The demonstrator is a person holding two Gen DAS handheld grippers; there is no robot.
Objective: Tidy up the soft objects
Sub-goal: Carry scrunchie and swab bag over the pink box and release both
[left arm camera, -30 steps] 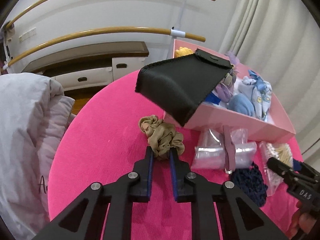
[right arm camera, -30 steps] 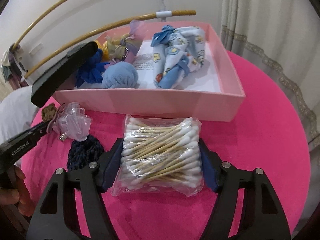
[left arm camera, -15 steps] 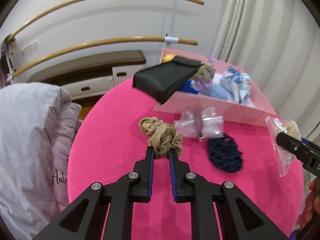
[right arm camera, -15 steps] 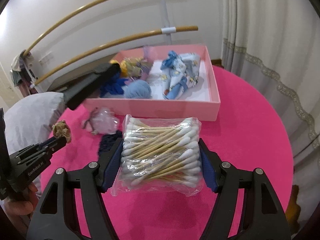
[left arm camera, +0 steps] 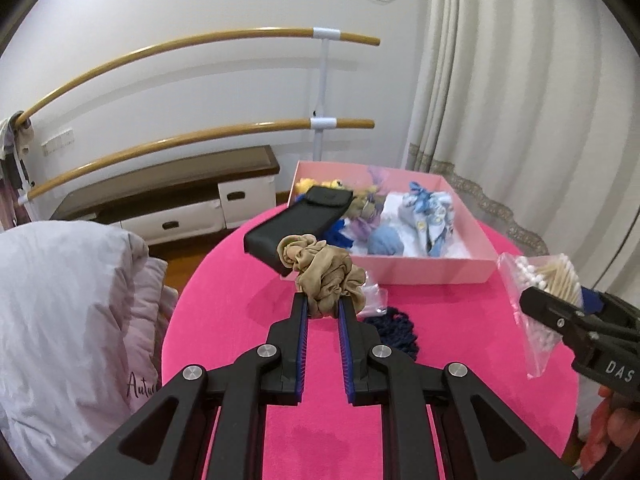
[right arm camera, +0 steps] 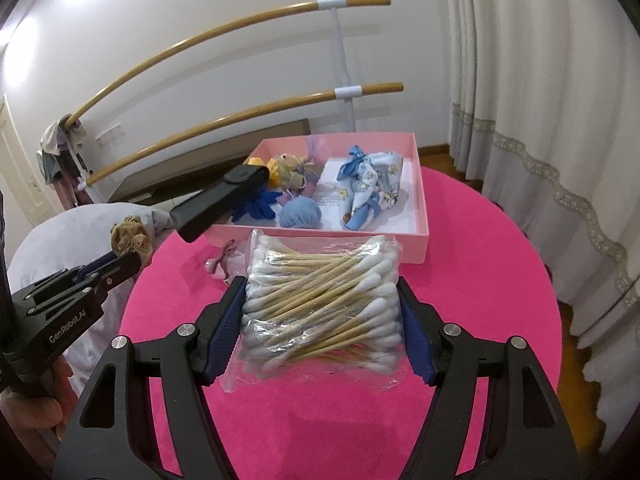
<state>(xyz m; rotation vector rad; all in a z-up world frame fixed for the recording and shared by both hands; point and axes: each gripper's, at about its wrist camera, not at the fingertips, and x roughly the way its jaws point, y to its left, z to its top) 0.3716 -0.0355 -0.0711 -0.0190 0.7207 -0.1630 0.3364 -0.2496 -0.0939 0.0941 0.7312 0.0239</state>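
Gripping: left gripper [left arm camera: 323, 306] | scrunchie [left arm camera: 325, 271]: tan, crumpled, ruffled, off table

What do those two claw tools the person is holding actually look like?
Both are matte black, built of flat linked bars with triangular cut-outs and round silver pivot screws. Each finger is lined inside with a ribbed blue pad. The left claw bears white "GenRobot.AI" lettering on its side, seen from the right wrist view; the right claw shows "DAS". No cables or sleeves are visible.

I see the box [right arm camera: 416, 236] at the worktop's [right arm camera: 480, 280] far side; the case [right arm camera: 218, 204] leans on its left wall, the net pouch [left arm camera: 396, 330] lies before it.
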